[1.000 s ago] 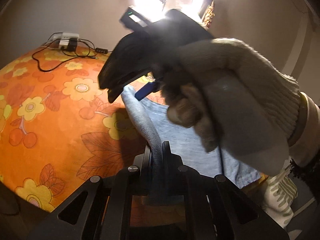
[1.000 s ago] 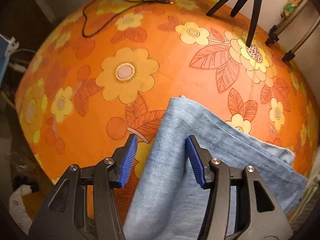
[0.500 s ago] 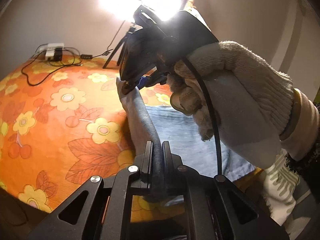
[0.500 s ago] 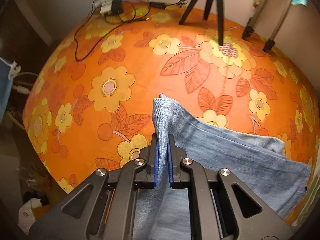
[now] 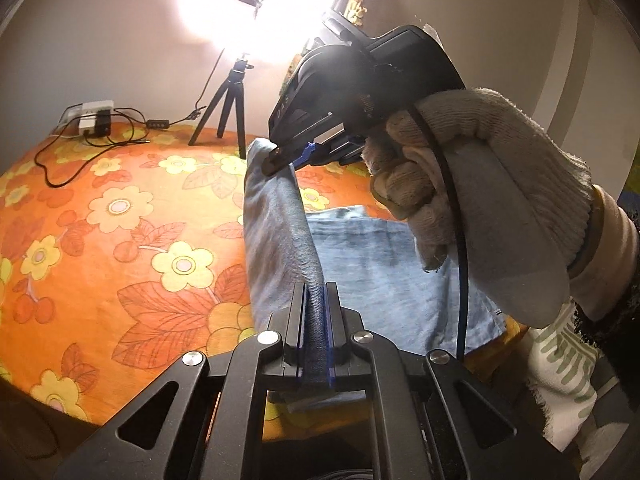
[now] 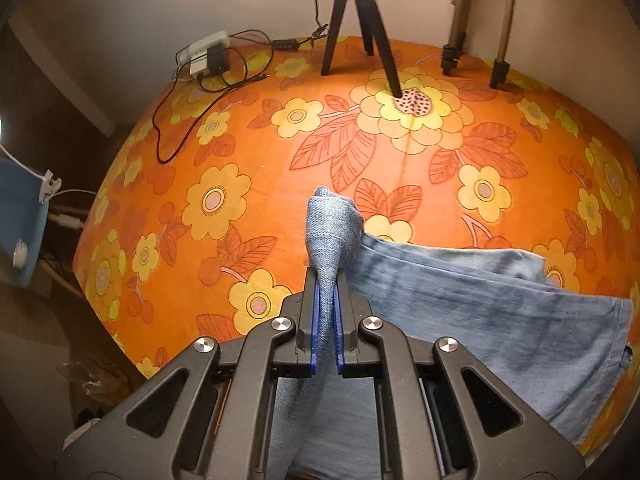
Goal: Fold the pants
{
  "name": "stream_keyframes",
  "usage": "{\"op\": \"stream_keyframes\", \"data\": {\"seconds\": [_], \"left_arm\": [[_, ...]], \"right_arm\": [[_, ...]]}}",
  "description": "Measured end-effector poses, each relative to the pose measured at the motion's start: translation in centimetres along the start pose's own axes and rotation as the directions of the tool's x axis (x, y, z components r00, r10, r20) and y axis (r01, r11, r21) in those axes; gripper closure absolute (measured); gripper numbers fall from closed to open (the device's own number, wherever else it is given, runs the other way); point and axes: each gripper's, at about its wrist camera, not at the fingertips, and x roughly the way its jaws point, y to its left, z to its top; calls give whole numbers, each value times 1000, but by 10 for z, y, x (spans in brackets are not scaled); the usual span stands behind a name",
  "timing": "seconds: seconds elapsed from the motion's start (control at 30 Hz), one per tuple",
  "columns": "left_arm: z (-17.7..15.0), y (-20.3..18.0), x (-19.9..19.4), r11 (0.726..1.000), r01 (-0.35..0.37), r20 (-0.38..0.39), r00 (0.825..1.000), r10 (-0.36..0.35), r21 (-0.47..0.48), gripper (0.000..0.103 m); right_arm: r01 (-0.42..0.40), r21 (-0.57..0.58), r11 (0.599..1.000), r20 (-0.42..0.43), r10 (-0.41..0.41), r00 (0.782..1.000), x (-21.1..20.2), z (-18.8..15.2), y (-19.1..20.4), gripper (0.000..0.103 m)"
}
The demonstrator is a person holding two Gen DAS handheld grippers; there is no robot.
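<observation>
The only writing is a few pale letters on the side of the right gripper [image 5: 294,158] in the left wrist view, and they are too dim to read.

The blue pants [image 6: 460,292] lie on the orange flowered cloth [image 6: 248,152] that covers the table. The left gripper [image 5: 315,332] is squeezed tight on a fold of the pants. The right gripper is squeezed tight on another fold, so the cloth stands up in a ridge between the two.

The left wrist view shows things the other does not – a gloved hand [image 5: 480,200] holding the right gripper, a black cable [image 5: 456,208] running down from it, and a very bright lamp [image 5: 248,0] above a small black tripod [image 5: 230,108].

The right wrist view shows the pants spreading off to the right, a white power strip [image 6: 206,54] with black wires by the wall, and two more stand legs [image 6: 476,40] – plus a blue thing [image 6: 18,220] off the table's left edge.
</observation>
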Motion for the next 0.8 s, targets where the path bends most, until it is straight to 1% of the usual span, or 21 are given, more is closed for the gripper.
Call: {"op": "stream_keyframes", "data": {"seconds": [0.1, 0.17, 0.27, 0.3, 0.37, 0.43, 0.53, 0.6, 0.8], "left_arm": [[0, -7, 1, 1000, -12, 0, 1000, 12, 19, 97], [0, -12, 3, 999, -44, -2, 999, 45, 28, 97], [-3, -17, 7, 995, -91, -14, 996, 91, 47, 92], [-4, -18, 8, 993, -102, -21, 994, 103, 51, 88], [-7, -19, 11, 989, -133, -25, 991, 134, 61, 87], [-8, -15, 12, 988, -143, -28, 989, 145, 57, 87], [-9, -15, 11, 991, -120, -30, 992, 122, 59, 87], [-8, -17, 10, 993, -99, -24, 995, 101, 66, 91], [-2, -32, 13, 999, -11, -15, 1000, 12, 48, 93]], "right_arm": [[-7, 11, 1000, 9, 7, 1000, -5, -2, -7, 97], [-17, 22, 1000, 12, 17, 1000, -8, -3, -11, 97], [-24, 23, 999, 17, 23, 1000, -10, -5, -13, 97], [-24, 21, 999, 18, 24, 1000, -10, -6, -13, 97], [-28, 21, 999, 21, 27, 999, -12, -7, -14, 97], [-34, 24, 999, 22, 34, 999, -13, -8, -14, 97], [-38, 18, 999, 25, 37, 999, -16, -9, -17, 97], [-43, 20, 999, 30, 42, 999, -20, -9, -21, 97], [-47, 34, 998, 56, 45, 997, -35, -13, -37, 97]]}}
